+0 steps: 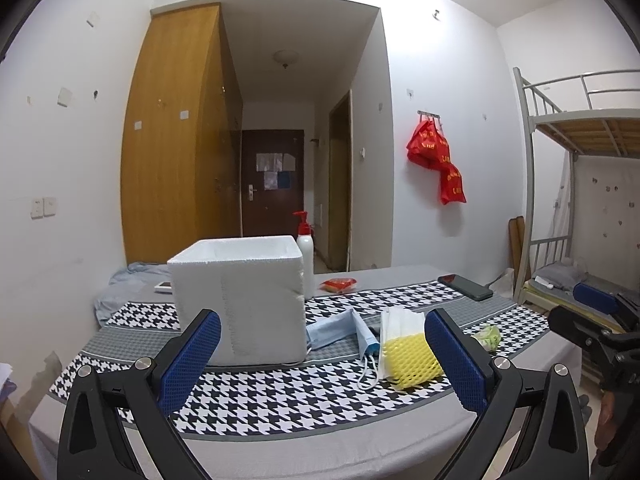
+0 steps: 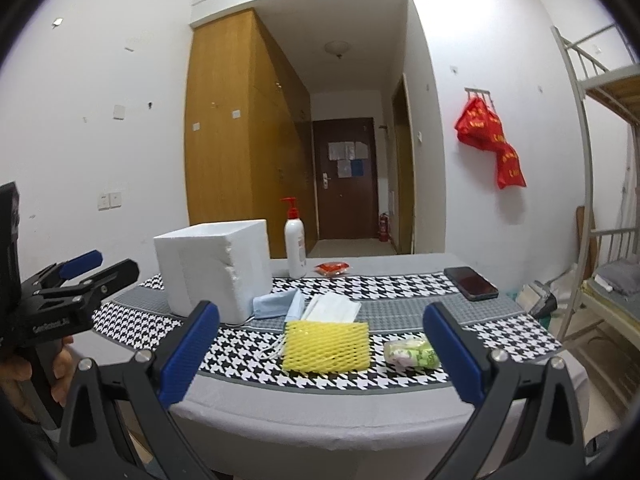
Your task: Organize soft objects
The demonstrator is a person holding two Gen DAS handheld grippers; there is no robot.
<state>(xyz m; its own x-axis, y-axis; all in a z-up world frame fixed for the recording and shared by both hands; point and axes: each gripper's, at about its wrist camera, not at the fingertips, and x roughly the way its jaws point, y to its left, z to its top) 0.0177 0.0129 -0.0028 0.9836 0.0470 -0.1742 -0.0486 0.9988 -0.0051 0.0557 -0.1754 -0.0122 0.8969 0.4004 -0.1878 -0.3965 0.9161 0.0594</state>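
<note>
Desk (image 2: 320, 408) draped in a grey cloth with black-and-white houndstooth bands, carrying an open white foam box (image 2: 214, 270) at its left. Just right of the box lie a light blue face mask (image 2: 276, 304), a stack of white masks (image 2: 332, 308) and, overlapping their near edge, a yellow foam mesh sleeve (image 2: 326, 346); a small green-and-white wrapped packet (image 2: 412, 354) rests apart to the right. Left hand-held gripper (image 1: 322, 354) and right hand-held gripper (image 2: 320, 354) both hover before the near edge, jaws spread wide, holding nothing.
</note>
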